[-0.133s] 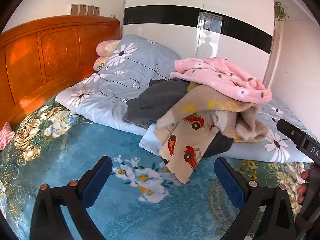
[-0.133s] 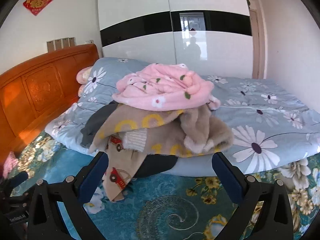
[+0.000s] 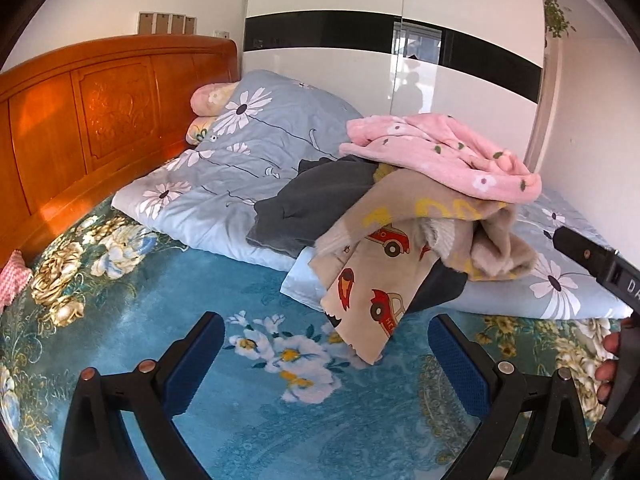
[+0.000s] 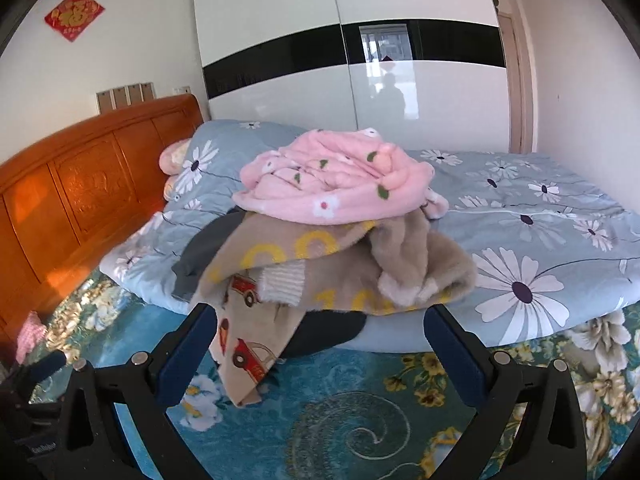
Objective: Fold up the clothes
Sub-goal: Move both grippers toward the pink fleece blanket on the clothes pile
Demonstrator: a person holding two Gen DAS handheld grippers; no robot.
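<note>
While both grippers' jaws gape empty, the clothes pile (image 3: 408, 216) sits rumpled, pink on top.

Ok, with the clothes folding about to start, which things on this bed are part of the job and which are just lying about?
For the job:
- pink flowered garment on top of the pile
- beige car-print garment under it
- dark grey garment at the bottom
- left gripper and right gripper, both open, holding nothing

Just lying about:
- daisy-print duvet
- pillows by the wooden headboard
- teal floral bedspread
</note>
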